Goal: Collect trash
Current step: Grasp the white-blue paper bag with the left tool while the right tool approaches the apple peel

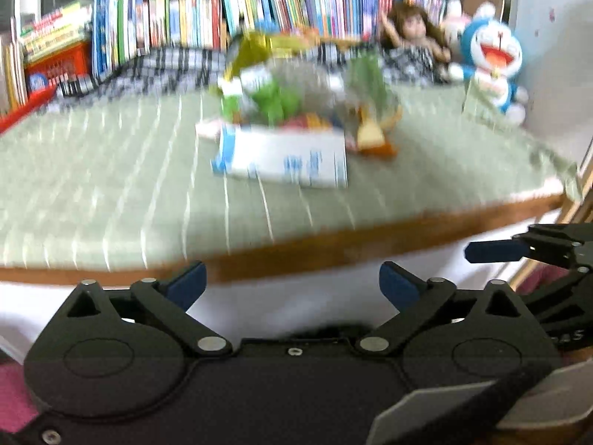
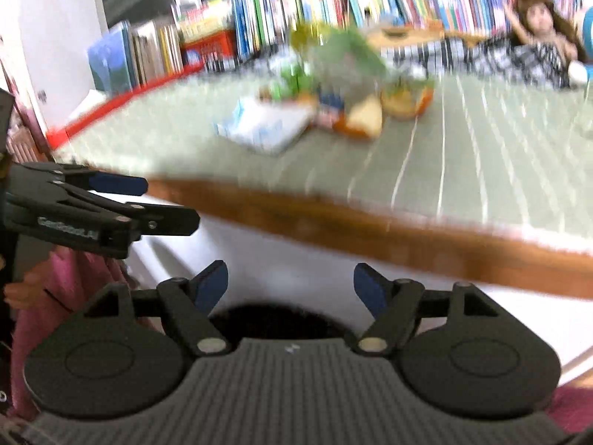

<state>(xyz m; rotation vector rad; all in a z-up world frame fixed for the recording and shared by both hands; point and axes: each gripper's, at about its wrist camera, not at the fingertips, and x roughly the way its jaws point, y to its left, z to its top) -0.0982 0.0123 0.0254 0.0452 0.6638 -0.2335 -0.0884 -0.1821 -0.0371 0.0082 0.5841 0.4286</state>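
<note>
A blurred heap of trash lies mid-table on the green striped cloth (image 1: pixel 111 185): a white-and-blue carton (image 1: pixel 285 159) in front, green wrappers (image 1: pixel 274 100) behind it, an orange-yellow packet (image 1: pixel 374 137) at its right. My left gripper (image 1: pixel 292 282) is open and empty, short of the table's wooden edge (image 1: pixel 333 248). The right gripper (image 1: pixel 493 252) shows at the right edge. In the right wrist view the carton (image 2: pixel 263 126) and orange packet (image 2: pixel 363 118) lie ahead. My right gripper (image 2: pixel 291 282) is open and empty, over a white surface with a dark hollow (image 2: pixel 274 319). The left gripper (image 2: pixel 118 183) sits left.
Rows of books (image 1: pixel 259 7) line the back of the table, with a red basket (image 1: pixel 55 63) at the left. A checked cloth (image 1: pixel 174 66), a doll (image 1: pixel 411 44) and a blue plush toy (image 1: pixel 493 59) lie behind the heap. Pink fabric (image 2: pixel 63 285) hangs low left.
</note>
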